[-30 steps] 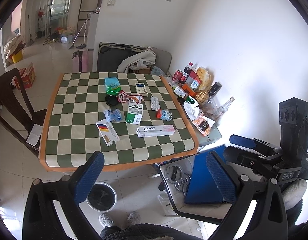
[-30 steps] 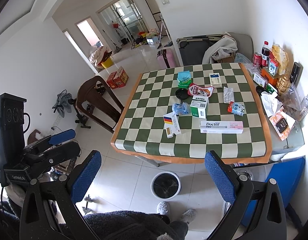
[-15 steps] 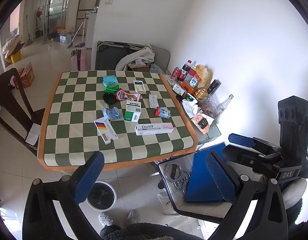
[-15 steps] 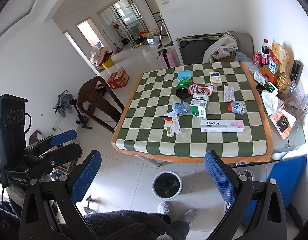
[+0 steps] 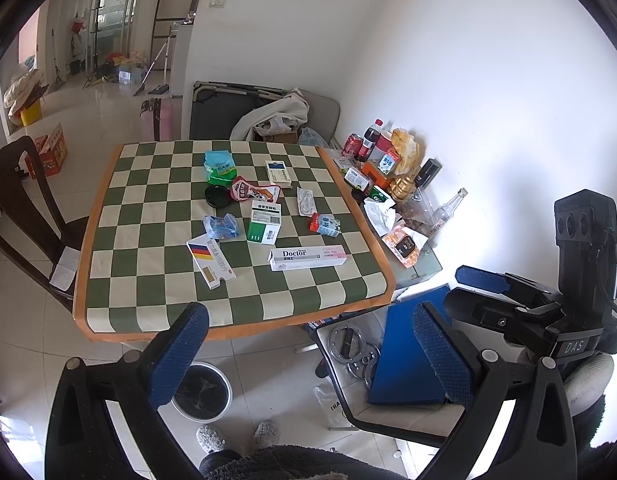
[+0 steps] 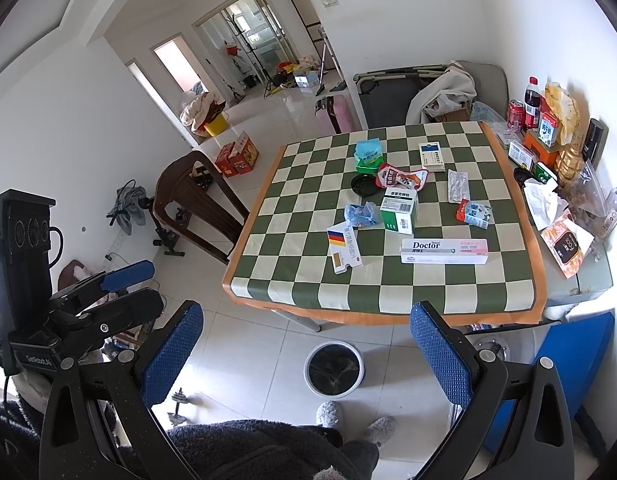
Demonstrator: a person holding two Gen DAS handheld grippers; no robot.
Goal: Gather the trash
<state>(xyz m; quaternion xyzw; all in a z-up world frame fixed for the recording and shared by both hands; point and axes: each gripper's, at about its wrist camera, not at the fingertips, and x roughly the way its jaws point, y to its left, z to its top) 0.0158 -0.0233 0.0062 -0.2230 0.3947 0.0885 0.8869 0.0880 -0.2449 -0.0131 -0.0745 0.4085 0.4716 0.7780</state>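
Note:
Several pieces of trash lie on the green checkered table [image 5: 120,216] [image 6: 300,280]: a white "Doctor" toothpaste box [image 5: 307,257] [image 6: 444,251], a green-white medicine box [image 5: 264,222] [image 6: 399,211], a flag-printed carton [image 5: 210,258] [image 6: 343,248], a crumpled blue wrapper [image 5: 221,226] [image 6: 360,214], a red snack wrapper [image 5: 252,191] and a blister pack [image 5: 305,201]. A white bin with a black liner [image 5: 202,391] [image 6: 334,368] stands on the floor below the table's near edge. My left gripper [image 5: 308,356] and right gripper [image 6: 304,354] are both open and empty, held high, back from the table.
A dark wooden chair [image 5: 24,200] [image 6: 196,208] stands left of the table. A side shelf with bottles, cans and snack bags [image 5: 388,160] [image 6: 548,136] lines the right wall. A blue-seated chair [image 5: 408,360] is at the near right.
Both grippers have drawn back and risen slightly, so the table looks a little smaller and farther. Nothing on the table has moved.

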